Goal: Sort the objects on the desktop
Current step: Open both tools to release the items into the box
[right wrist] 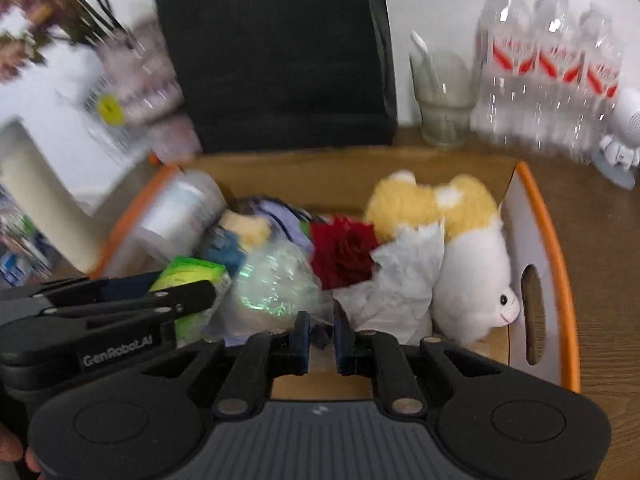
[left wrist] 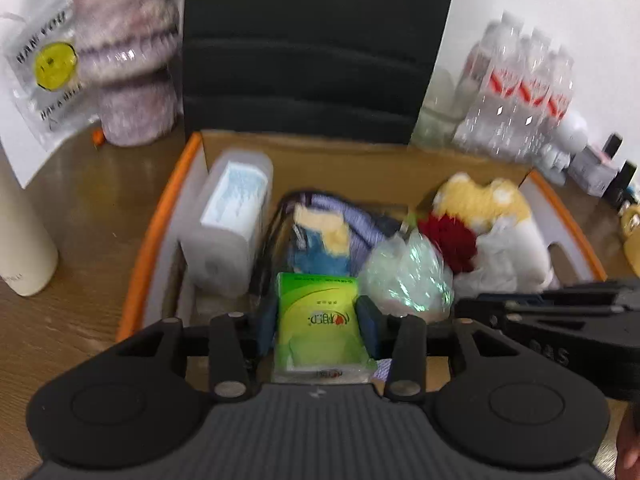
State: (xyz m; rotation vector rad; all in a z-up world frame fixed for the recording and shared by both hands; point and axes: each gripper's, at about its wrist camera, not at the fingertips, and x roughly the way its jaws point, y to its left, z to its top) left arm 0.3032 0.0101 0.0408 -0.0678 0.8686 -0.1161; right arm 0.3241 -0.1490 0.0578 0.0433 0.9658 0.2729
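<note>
1. A green tissue pack (left wrist: 318,326) is clamped between the blue pads of the left gripper (left wrist: 319,332), above the near end of the cardboard box (left wrist: 360,160).
2. The right gripper (right wrist: 320,334) is held over the box's near edge with its jaws narrowed to a slim gap; nothing is seen between them.
3. The left gripper and its green pack are seen from the right wrist view at the left, beside a crinkled clear bag (right wrist: 276,280).
4. Inside the box, a pack of blue face masks (left wrist: 234,216) is set against the left wall, with a blue-and-yellow bundle (left wrist: 320,240) beside it.
5. A red rose (right wrist: 342,252), white tissue paper (right wrist: 400,284) and a yellow-and-white plush toy (right wrist: 460,248) are piled on the right side of the box.
6. The box is edged in orange and rests on a wooden desk (left wrist: 80,208).
7. Behind the box, a black chair back (left wrist: 316,48), an empty glass (right wrist: 444,100) and a shrink-wrapped pack of water bottles (right wrist: 548,76) are visible.
</note>
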